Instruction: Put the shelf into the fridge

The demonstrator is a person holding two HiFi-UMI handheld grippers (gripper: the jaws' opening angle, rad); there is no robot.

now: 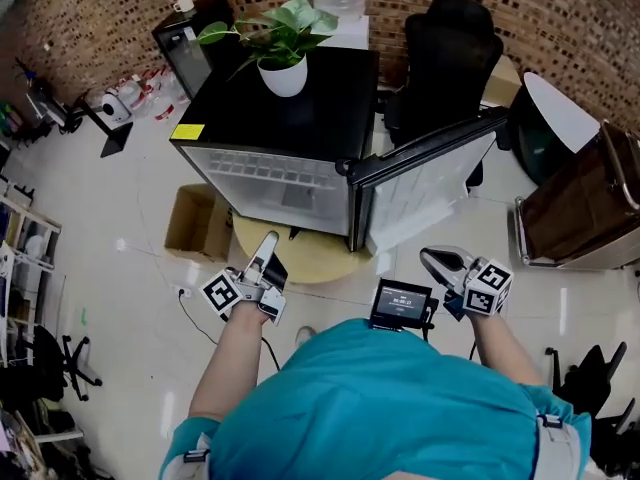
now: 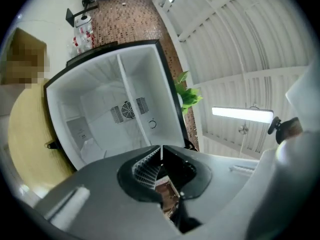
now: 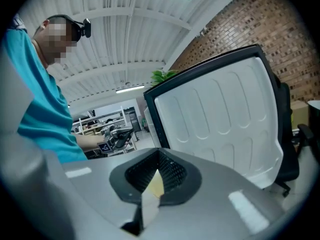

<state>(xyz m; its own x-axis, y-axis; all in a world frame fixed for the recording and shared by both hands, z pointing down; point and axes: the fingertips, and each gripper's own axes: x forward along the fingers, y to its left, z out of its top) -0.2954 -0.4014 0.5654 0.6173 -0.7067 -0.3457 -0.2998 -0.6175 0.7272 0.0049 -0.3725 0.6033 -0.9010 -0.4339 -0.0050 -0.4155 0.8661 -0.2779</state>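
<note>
The left tool [image 2: 161, 151] and the right tool [image 3: 159, 154] both have jaws pressed together on nothing, before the open fridge [image 1: 290, 98], where 1 shelf [image 2: 127, 79] seems seated across its white interior.

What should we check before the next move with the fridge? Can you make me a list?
1. The fridge door is open: ok, it stands wide.
2. The left tool holds the shelf: not ok, jaws together on nothing.
3. The right tool holds the shelf: not ok, jaws together on nothing.
4. Room inside the fridge: ok, it looks mostly bare.
5. The plant on top is steady: ok, upright, back from the front edge.
6. Where the shelf is: cannot tell; one white panel crosses the inside.
</note>
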